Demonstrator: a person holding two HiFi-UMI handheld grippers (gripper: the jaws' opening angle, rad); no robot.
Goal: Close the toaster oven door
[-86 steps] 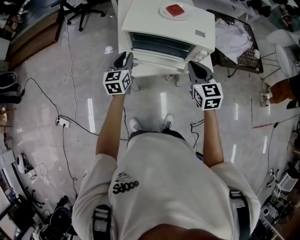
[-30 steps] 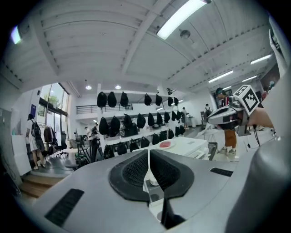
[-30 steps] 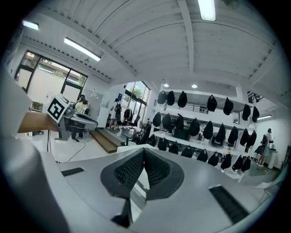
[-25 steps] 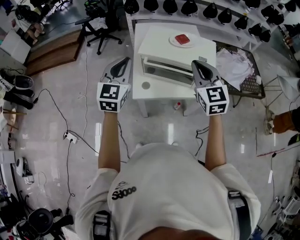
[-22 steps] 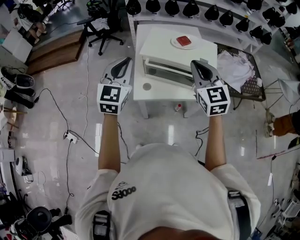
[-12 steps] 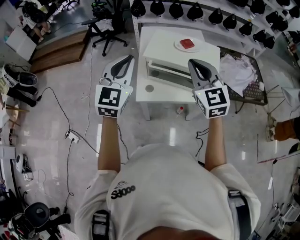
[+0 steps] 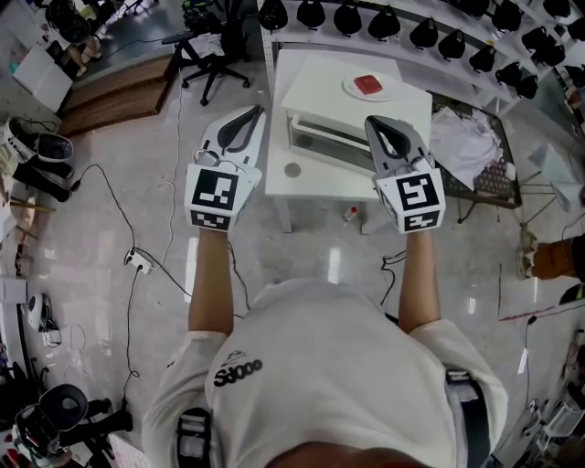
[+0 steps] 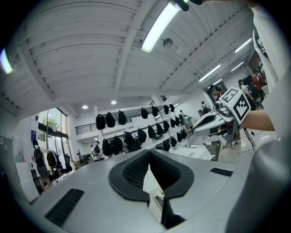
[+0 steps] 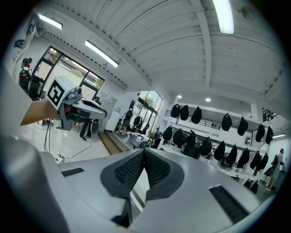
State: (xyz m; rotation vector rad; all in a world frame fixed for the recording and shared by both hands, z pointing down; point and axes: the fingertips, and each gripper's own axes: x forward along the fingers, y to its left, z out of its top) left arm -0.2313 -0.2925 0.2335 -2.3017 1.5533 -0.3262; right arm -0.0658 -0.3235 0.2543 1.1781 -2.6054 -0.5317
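Note:
In the head view the white toaster oven (image 7: 361, 119) stands on a small white table (image 7: 315, 183), and its dark glass door looks closed. A plate with a red item (image 7: 368, 87) rests on its top. My left gripper (image 7: 249, 111) is held in the air left of the table, jaws shut on nothing. To the right, my right gripper (image 7: 375, 122) hovers in front of the oven's right end, also shut and empty. Both are apart from the oven and point upward. In the left gripper view the left gripper (image 8: 148, 151) faces the ceiling; so does the right gripper (image 9: 143, 149) in its own view.
A wire basket with white cloth (image 7: 468, 137) stands right of the table. An office chair (image 7: 208, 50) and a wooden platform (image 7: 110, 91) are at the back left. Cables and a power strip (image 7: 137, 262) lie on the floor. Shelves with black caps (image 7: 393, 18) run behind.
3.4 s ago the oven door hung down with both grippers at it; now it looks closed and the grippers are back from it. Over the last second the oven drifted farther away.

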